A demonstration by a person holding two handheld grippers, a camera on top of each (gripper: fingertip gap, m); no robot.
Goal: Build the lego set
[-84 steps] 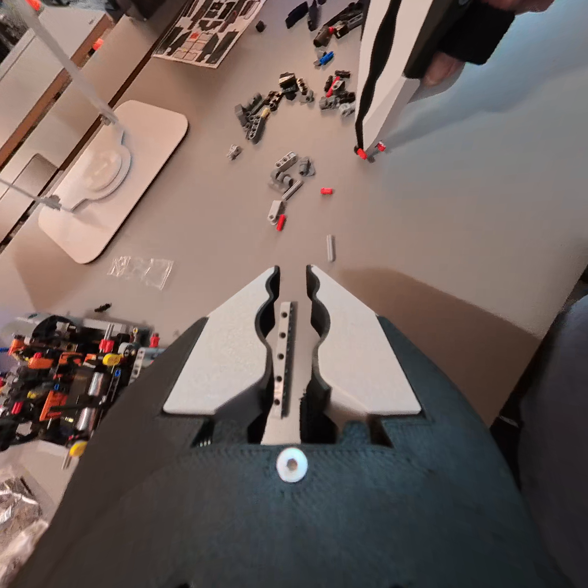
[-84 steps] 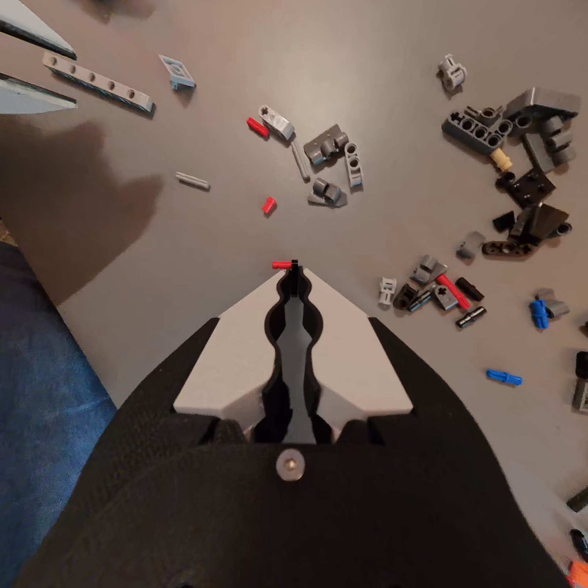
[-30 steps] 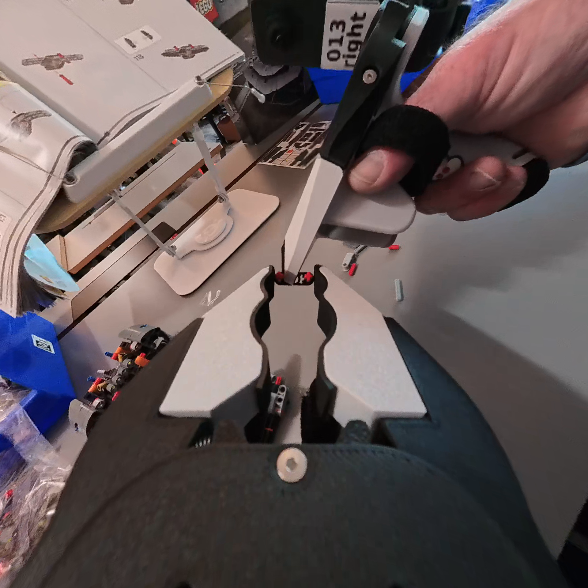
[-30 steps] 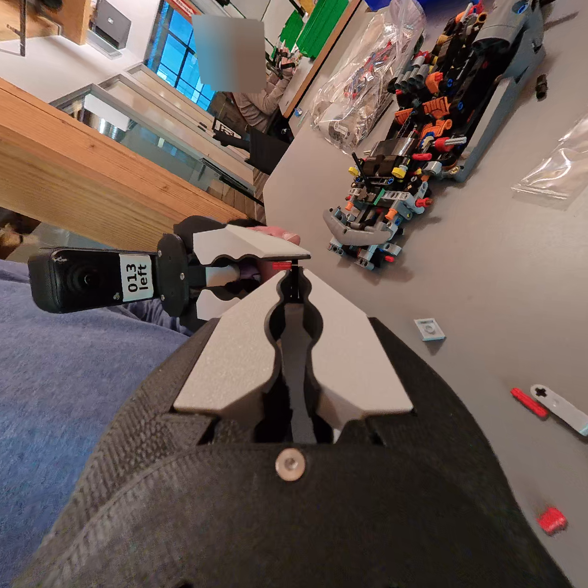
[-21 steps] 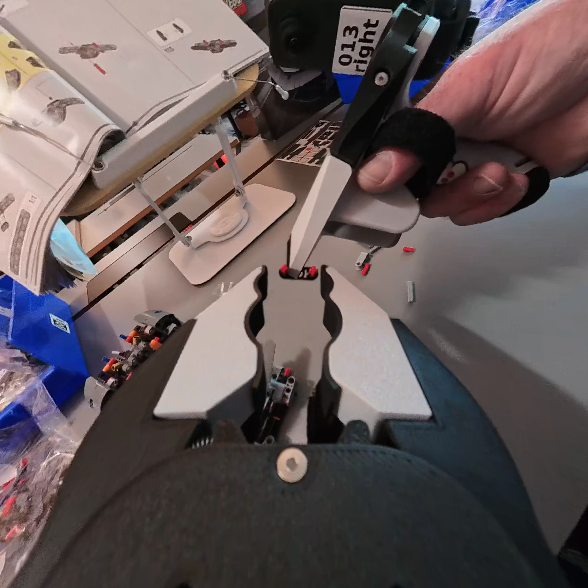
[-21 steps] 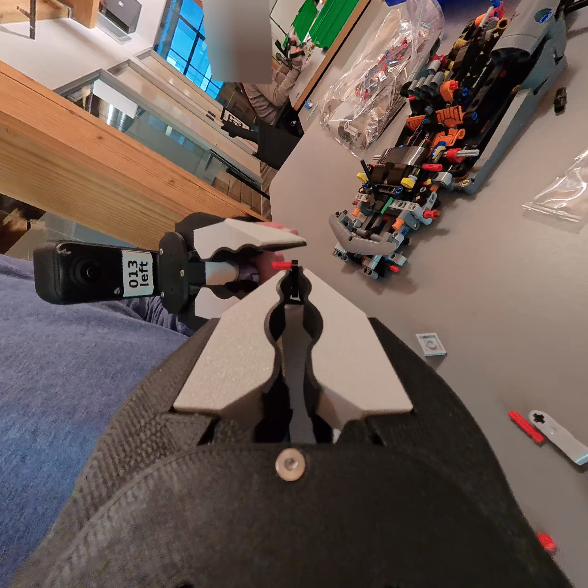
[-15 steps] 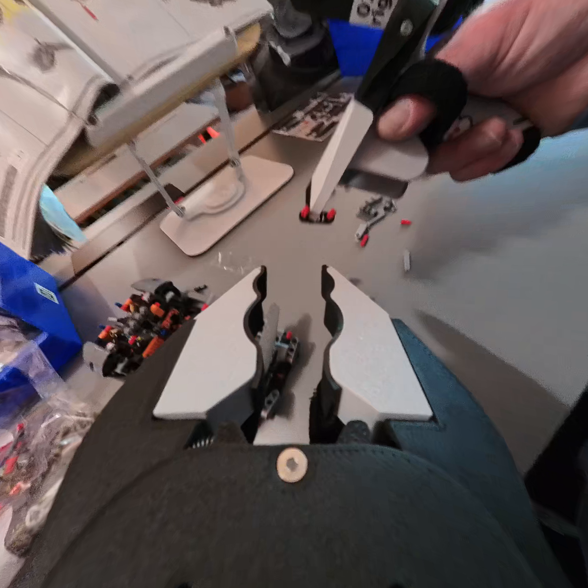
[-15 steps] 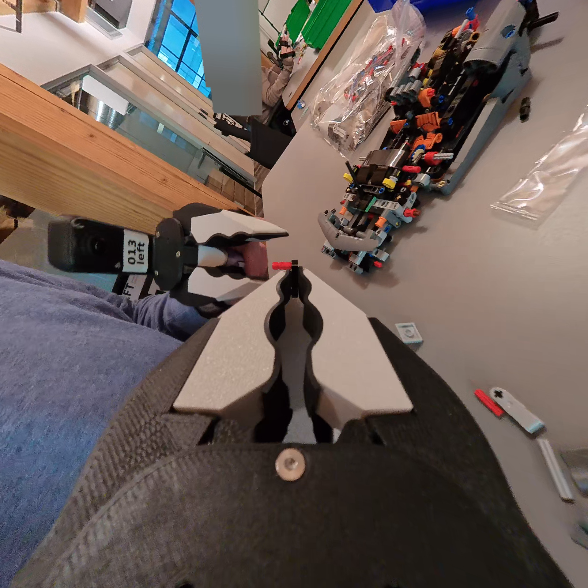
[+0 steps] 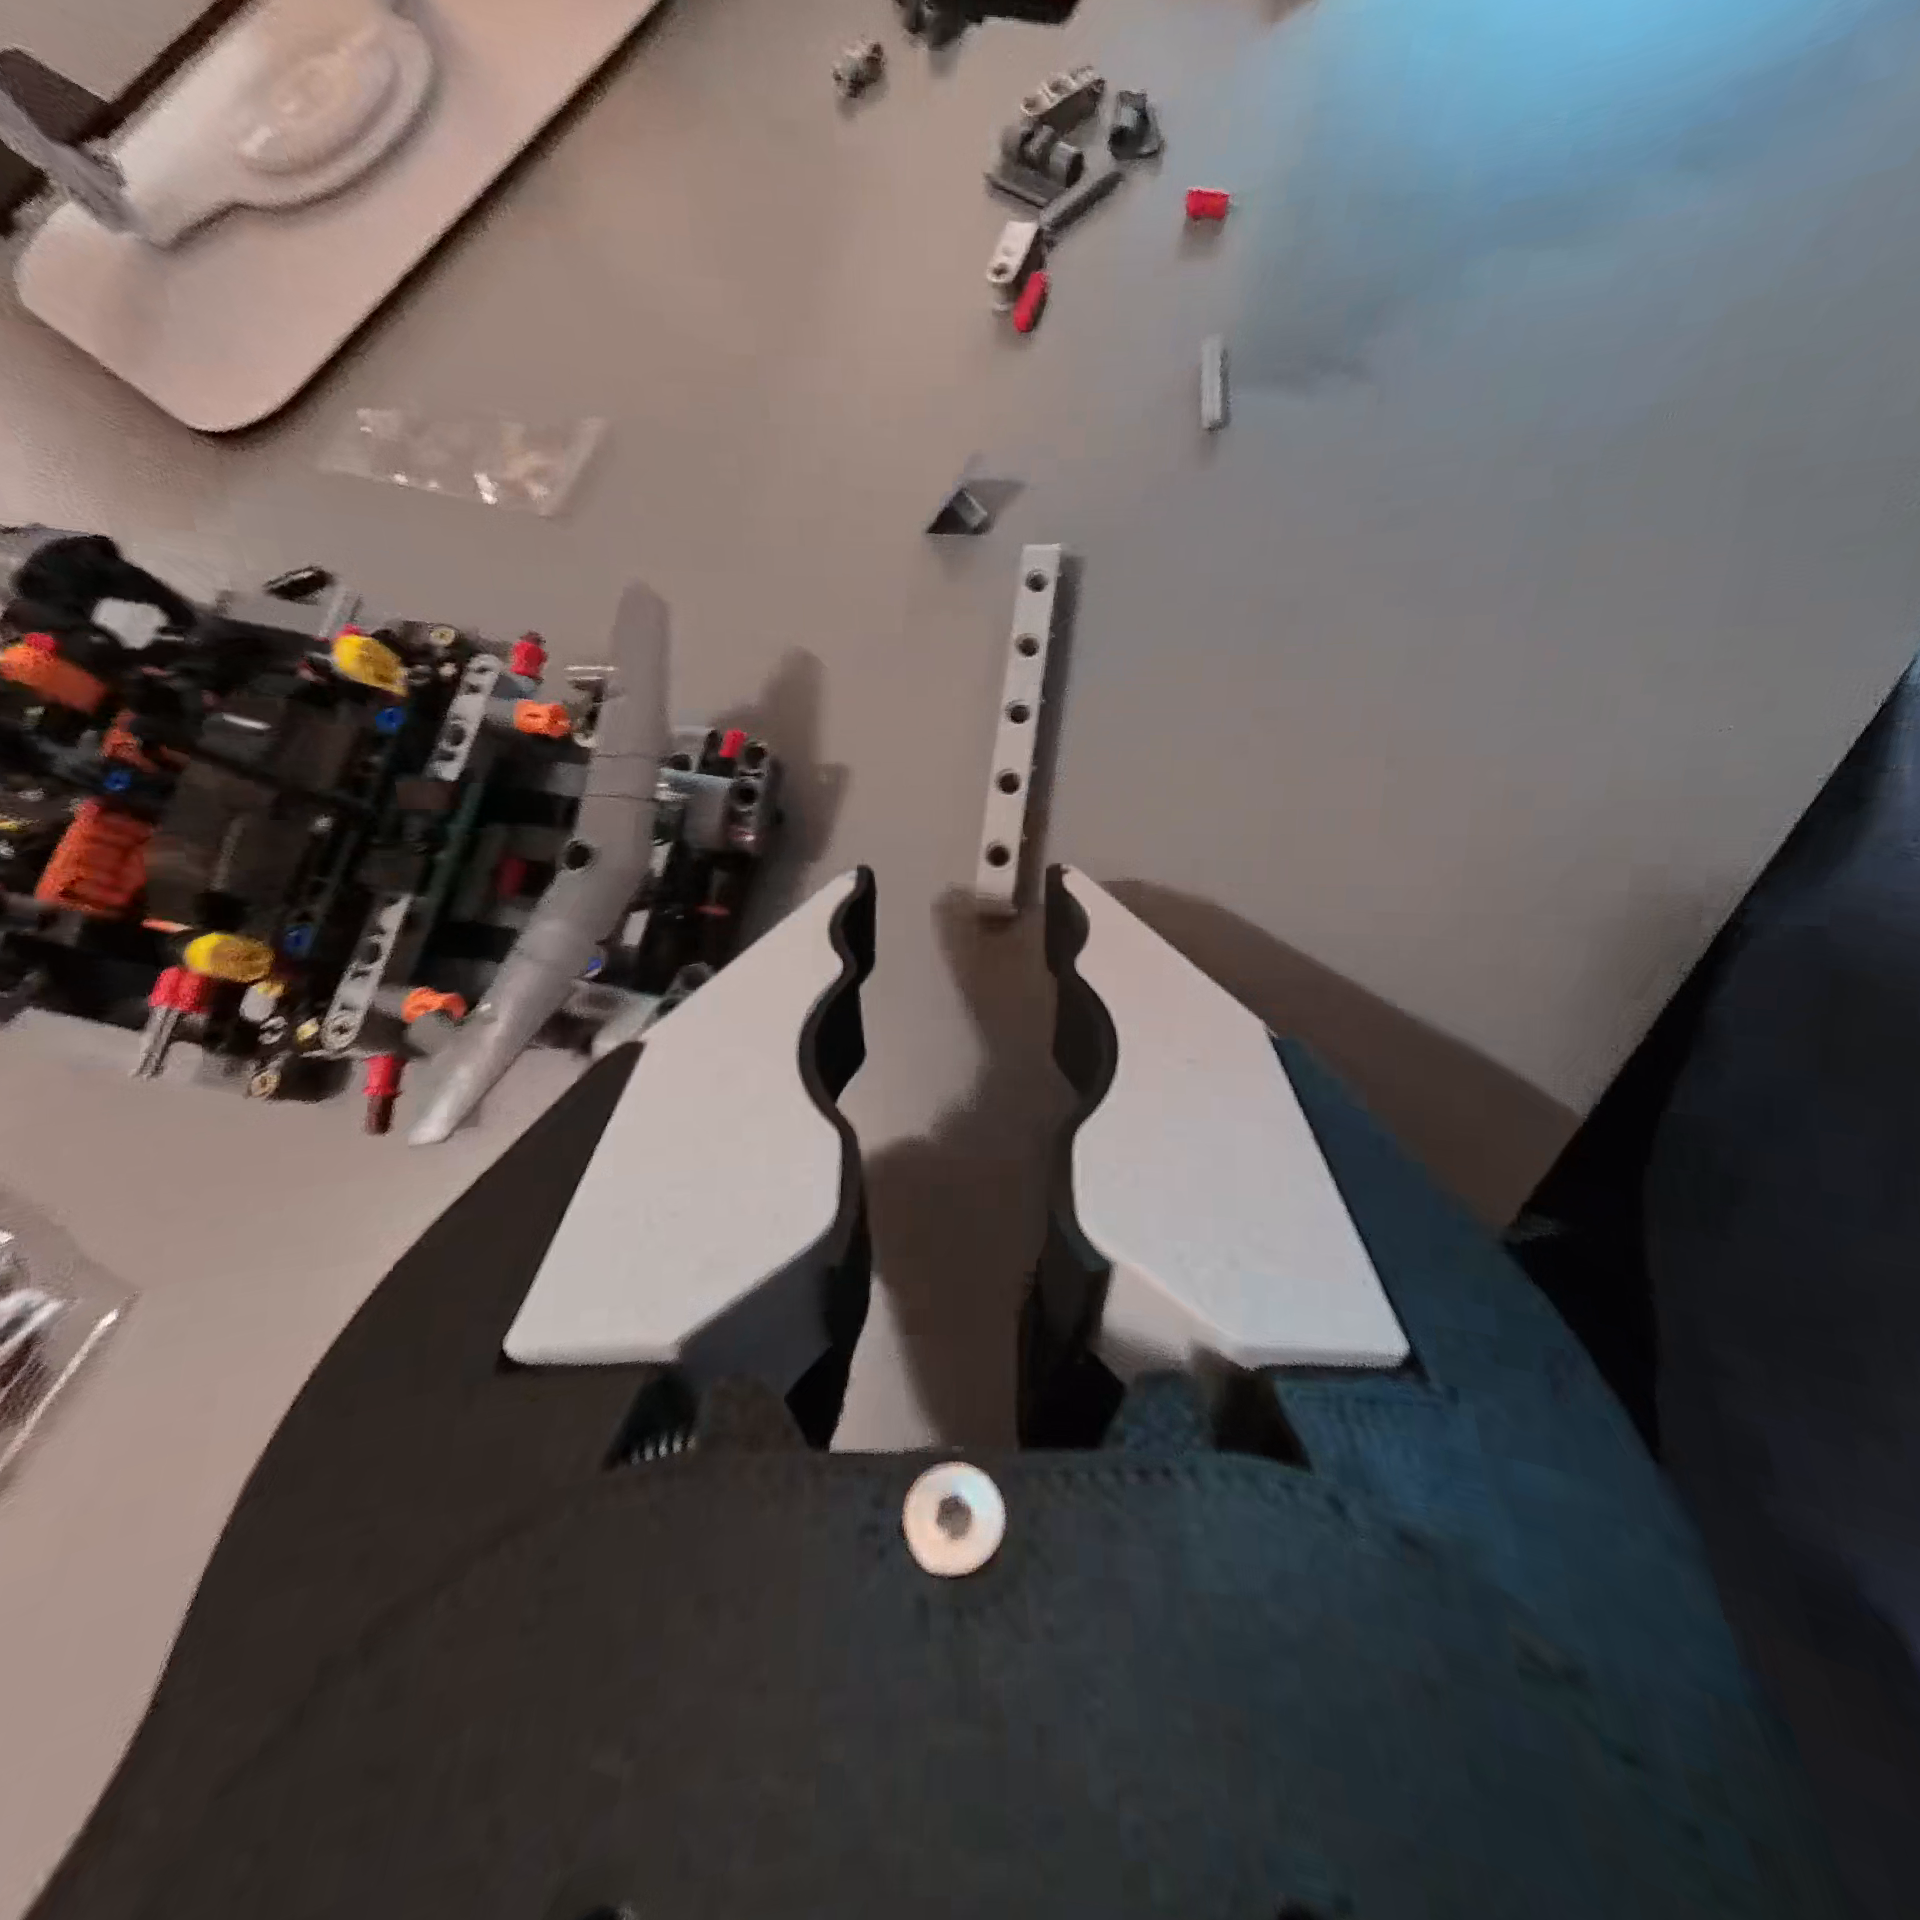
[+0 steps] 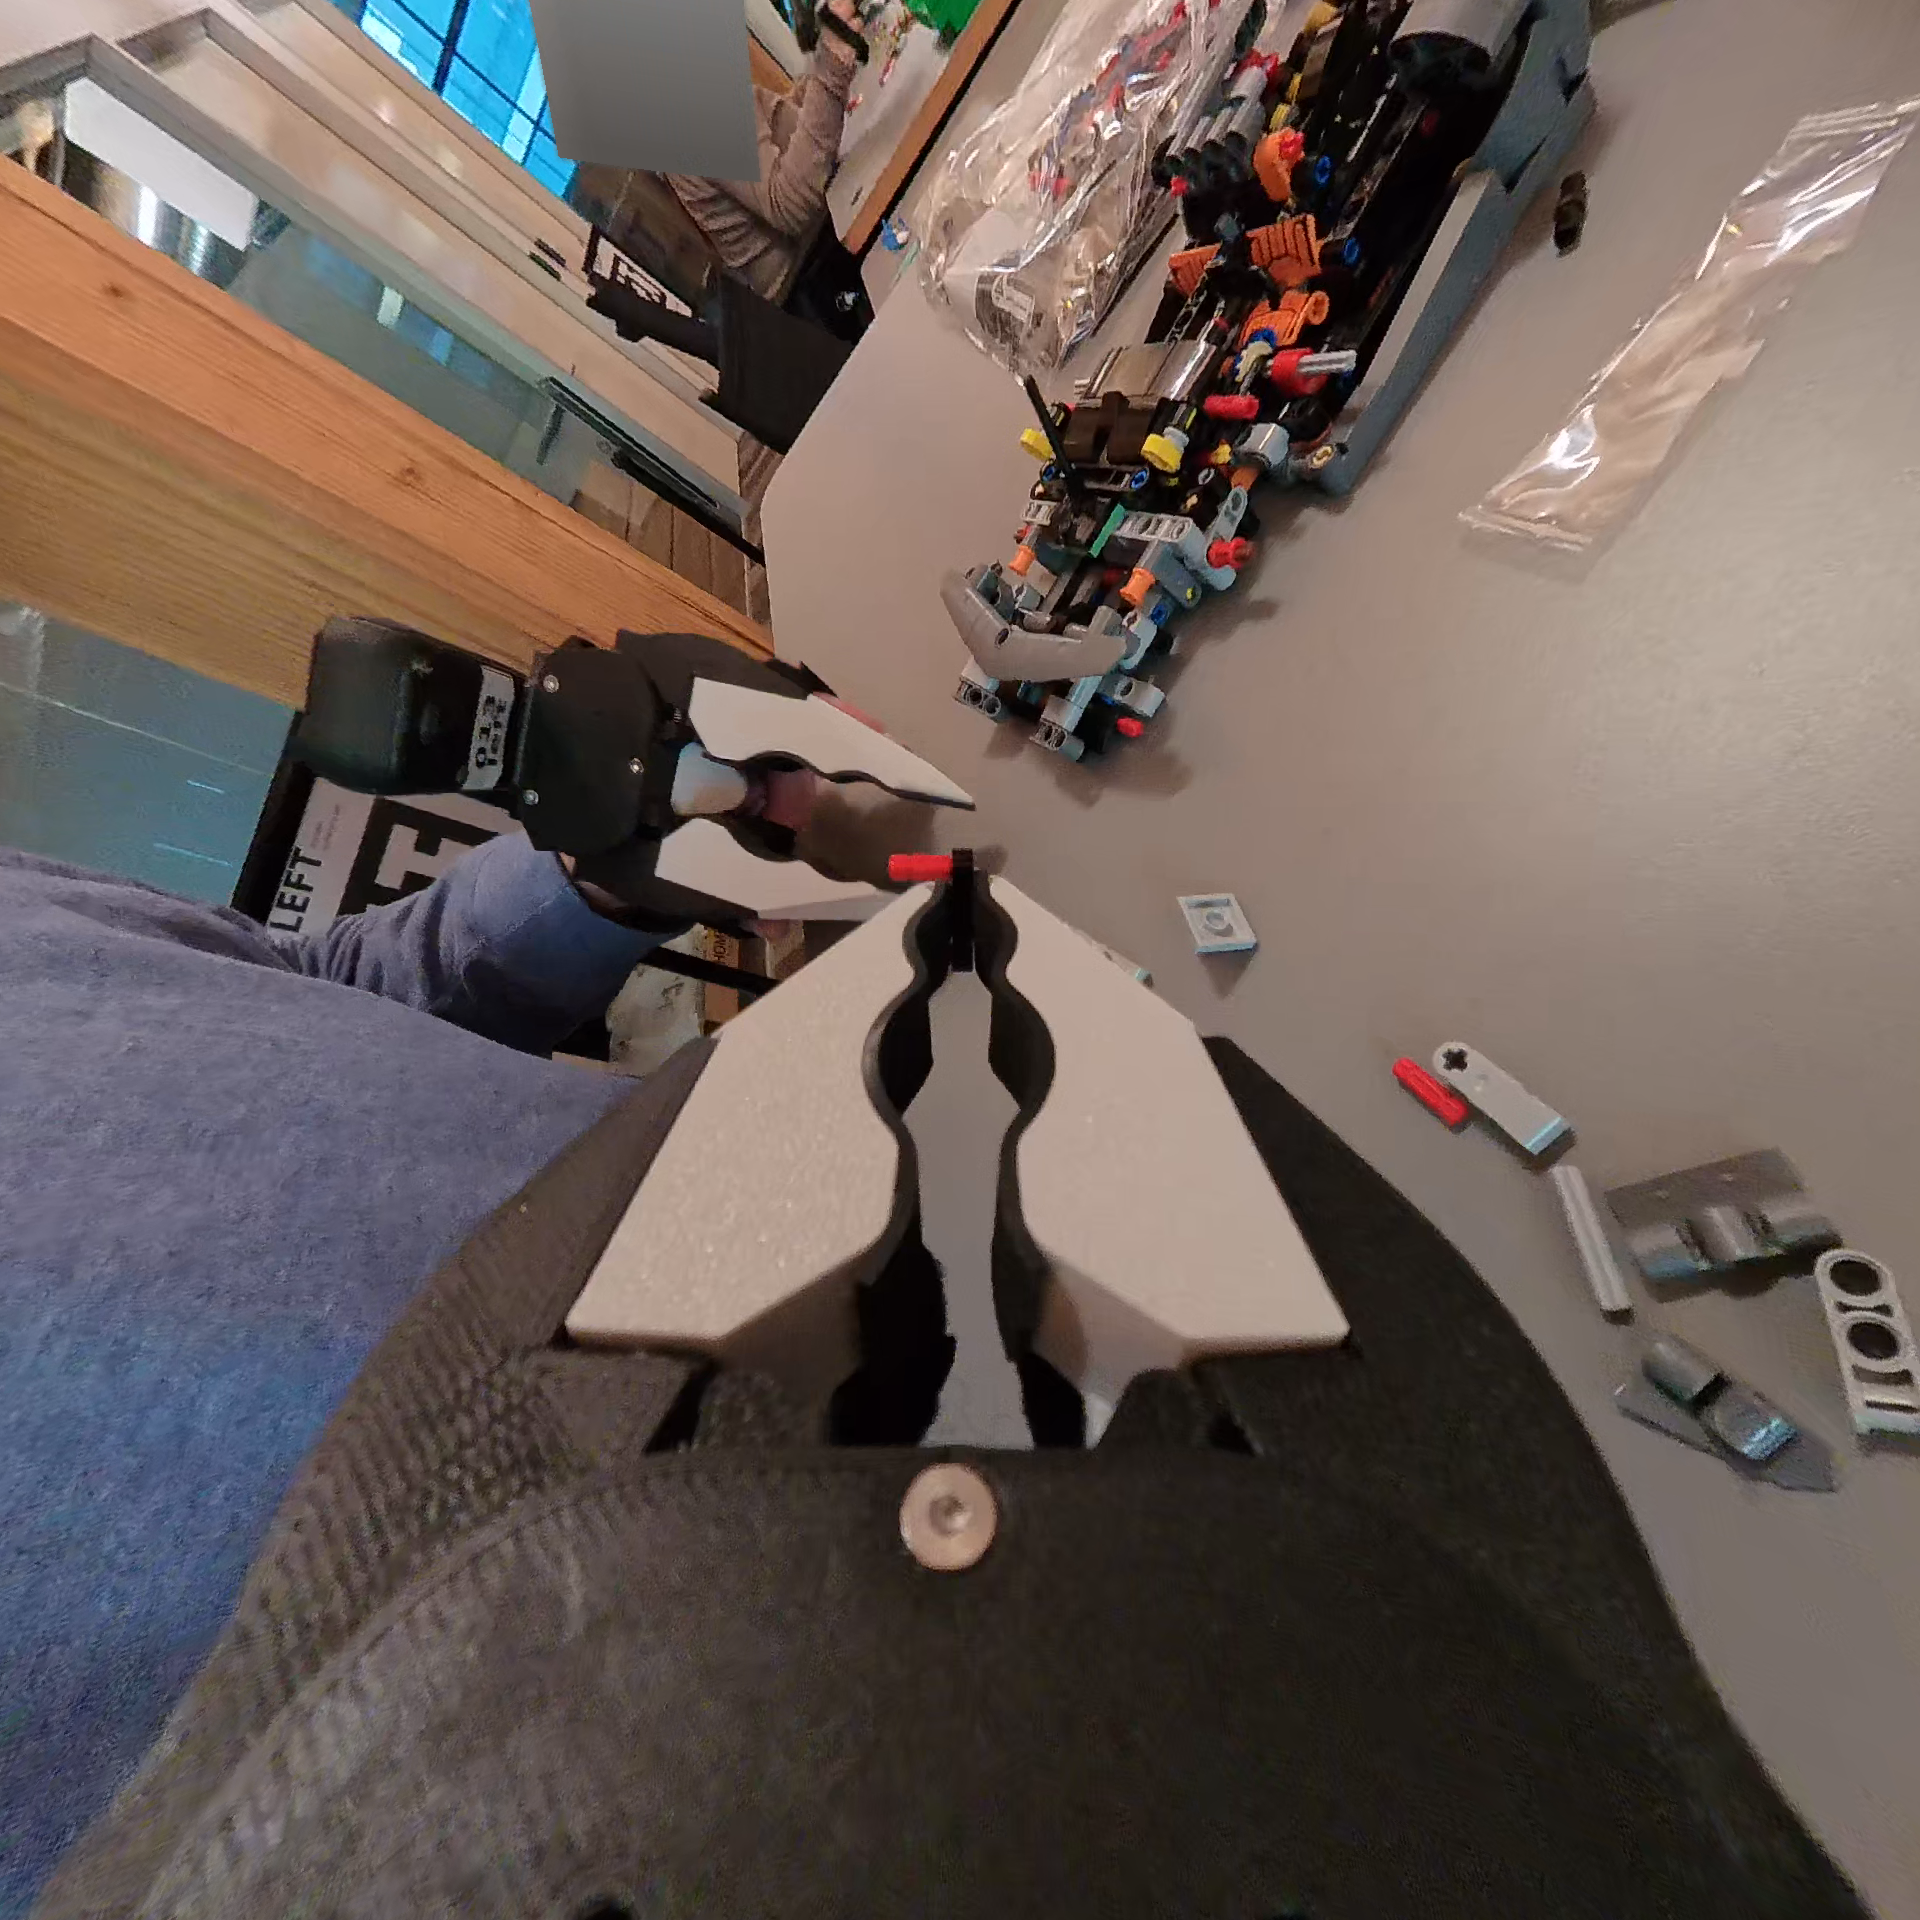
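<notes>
My right gripper point(image 10: 961, 883) is shut on a small black piece point(image 10: 962, 914) with a red pin point(image 10: 914, 865) sticking out to its left, held above the table. My left gripper point(image 9: 956, 894) is open and empty, tilted down at the table near its front edge. It also shows in the right wrist view point(image 10: 904, 844), just left of the held piece. A long grey beam with holes point(image 9: 1023, 727) lies flat just beyond the left fingertips. The partly built model point(image 9: 312, 831) sits to the left of the left gripper and shows in the right wrist view point(image 10: 1143, 499).
A small dark wedge point(image 9: 971, 509), a grey axle point(image 9: 1211, 379) and loose grey and red pieces point(image 9: 1060, 156) lie farther out. A clear bag point(image 9: 468, 473) and a white stand base point(image 9: 260, 208) are at the left. A light blue tile point(image 10: 1218, 923) and grey parts point(image 10: 1714, 1236) lie at the right. Tip to tip, the grippers are about 12 cm apart.
The two grippers met in the air with the black-and-red piece at the left fingertips. They have parted, and the left gripper has swung down over the grey beam. The right gripper still holds its piece.
</notes>
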